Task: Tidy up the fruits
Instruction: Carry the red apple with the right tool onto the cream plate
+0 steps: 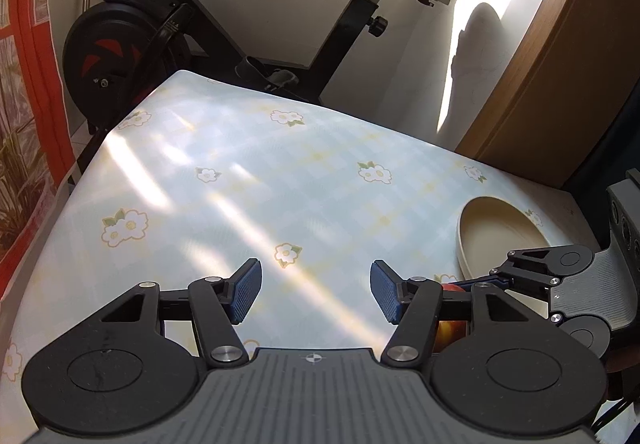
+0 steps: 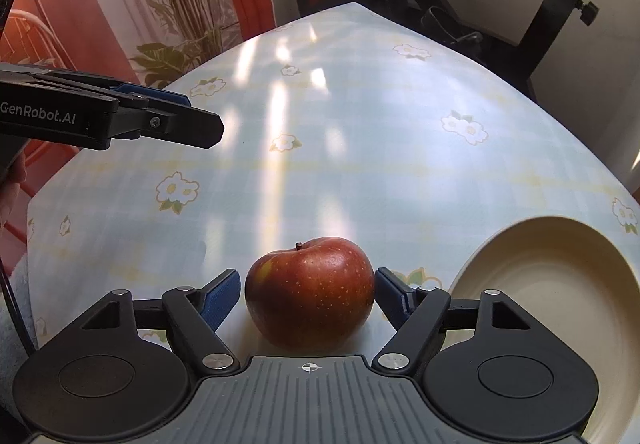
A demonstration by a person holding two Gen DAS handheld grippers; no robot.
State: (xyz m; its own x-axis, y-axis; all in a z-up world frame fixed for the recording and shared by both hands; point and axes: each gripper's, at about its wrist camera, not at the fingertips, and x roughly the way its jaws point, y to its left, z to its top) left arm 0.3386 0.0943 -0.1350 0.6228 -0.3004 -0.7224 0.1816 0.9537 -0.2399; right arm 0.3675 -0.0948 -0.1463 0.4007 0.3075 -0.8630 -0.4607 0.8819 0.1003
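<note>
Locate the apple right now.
Right wrist view: the apple sits on the floral tablecloth between the right gripper fingers, the beige bowl just to its right.

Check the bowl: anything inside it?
The bowl looks empty: only bare cream inside in both views. Its near edge is hidden by the right gripper, which has the apple between its fingers on the table beside the bowl.

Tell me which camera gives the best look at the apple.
The right wrist view: the apple sits whole and sharp between the right tool's pads. The left wrist view shows only slivers of it behind linkage.
</note>
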